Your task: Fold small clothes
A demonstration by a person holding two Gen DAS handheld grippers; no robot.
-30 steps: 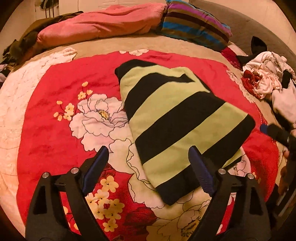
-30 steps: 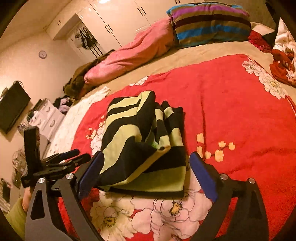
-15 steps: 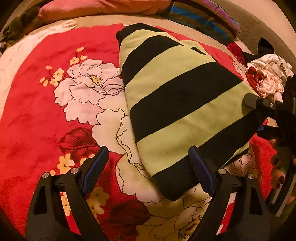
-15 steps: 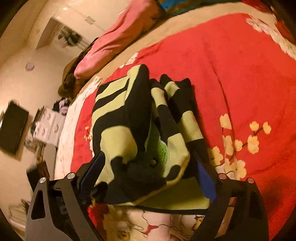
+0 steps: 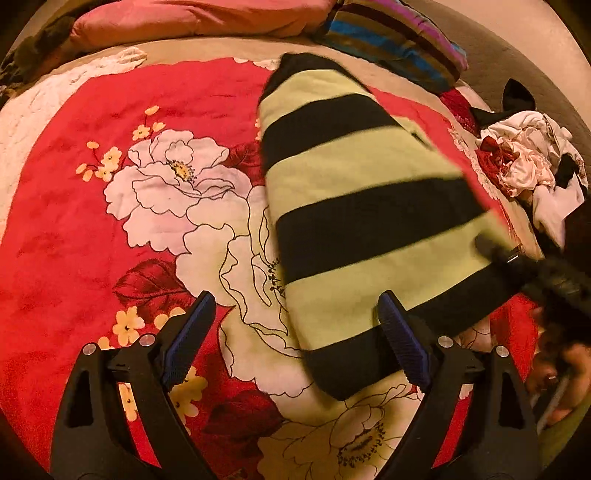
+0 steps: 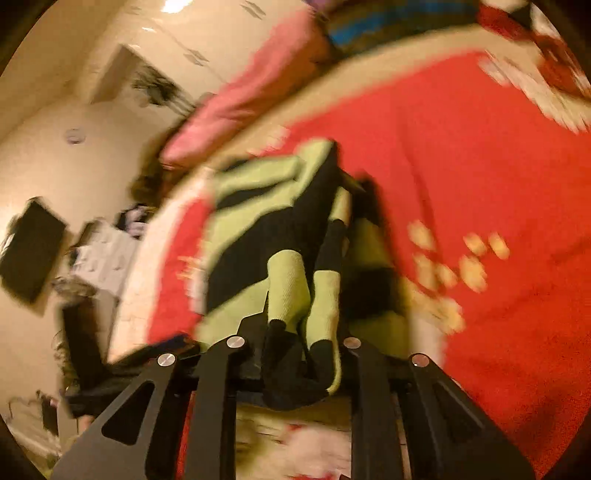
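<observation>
A lime-green and black striped garment (image 5: 351, 206) lies folded on a red floral blanket (image 5: 74, 221). My left gripper (image 5: 295, 299) hangs open just above the garment's near corner; its right finger overlaps the black bottom stripe and nothing is gripped. In the right wrist view, blurred by motion, my right gripper (image 6: 301, 332) is closing, and a bunched fold of the garment (image 6: 258, 221) is squeezed between its jaws. In the left wrist view the right gripper (image 5: 535, 269) shows as a dark blur at the garment's right edge.
A heap of white, red and black clothes (image 5: 524, 166) lies at the blanket's right edge. A striped pillow (image 5: 391, 40) and a pink quilt (image 5: 192, 18) lie at the far end. A hand (image 5: 554, 369) holds the right gripper. A dark screen (image 6: 29, 251) hangs on the wall.
The right gripper's jaws went from wide open around the garment's edge to closed on a bunched fold, and its view rolled. The left gripper came down closer to the garment.
</observation>
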